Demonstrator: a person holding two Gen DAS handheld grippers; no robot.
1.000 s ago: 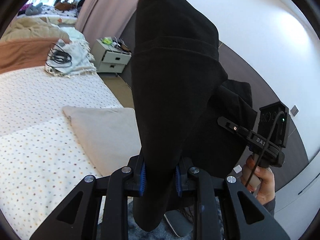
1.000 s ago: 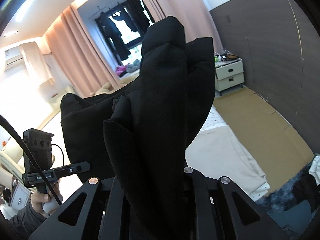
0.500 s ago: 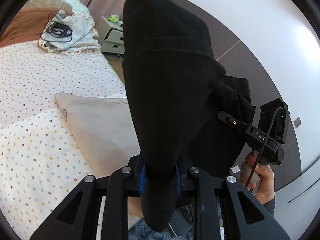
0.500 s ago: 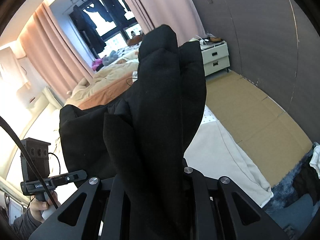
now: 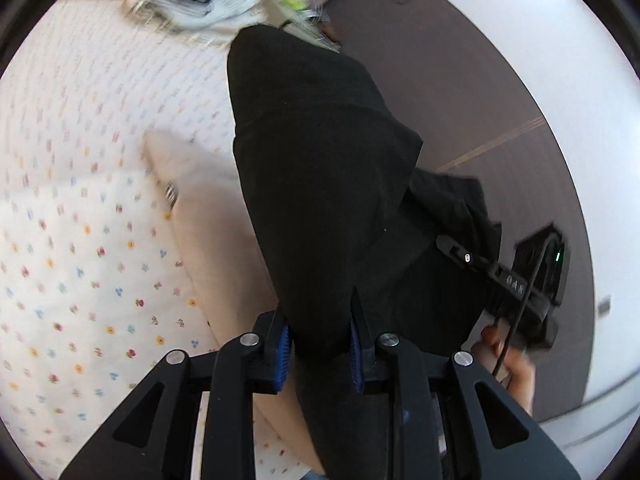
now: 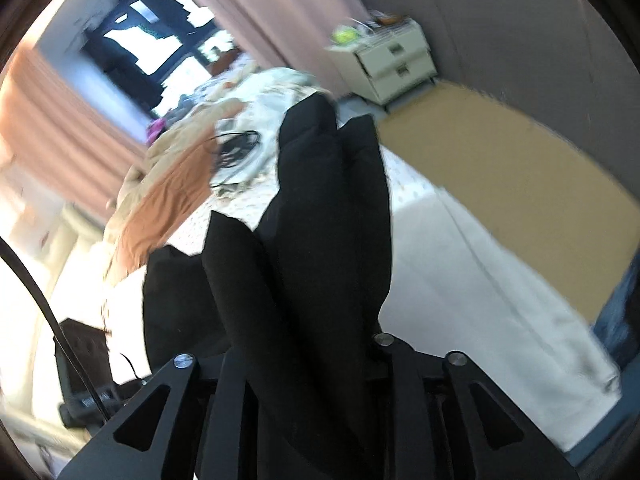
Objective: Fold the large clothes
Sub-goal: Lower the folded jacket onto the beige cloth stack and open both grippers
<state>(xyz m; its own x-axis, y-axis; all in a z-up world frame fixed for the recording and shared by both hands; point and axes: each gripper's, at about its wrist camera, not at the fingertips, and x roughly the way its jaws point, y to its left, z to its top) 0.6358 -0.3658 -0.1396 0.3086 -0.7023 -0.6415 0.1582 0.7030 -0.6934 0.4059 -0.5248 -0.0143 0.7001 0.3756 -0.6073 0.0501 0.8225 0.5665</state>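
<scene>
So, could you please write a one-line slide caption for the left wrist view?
Left tool grips a black garment above the floral bedsheet, with the right tool alongside.

1. The black garment (image 5: 320,200) is thick matt cloth, soft-looking, with a stitched seam across it.
2. The left gripper (image 5: 320,344) has matt black plastic arms, shiny round metal pivot heads and ribbed blue pads (image 5: 283,354) that look rubbery.
3. The right gripper (image 6: 304,364) shows the same matt black plastic and bright metal pivots.
4. The bedsheet (image 5: 80,260) is pale cloth printed with small coloured flowers.
5. The beige blanket (image 5: 208,216) on it is plain smooth cloth.
6. The curtains (image 6: 280,12) are pink cloth hanging in folds.
7. The bedside cabinet (image 6: 396,64) has a smooth, cream, painted-looking finish.
8. The wall panel (image 5: 460,92) is dark brown and matt.
9. The cardboard sheets (image 6: 500,184) on the floor are flat brown paperboard.
</scene>
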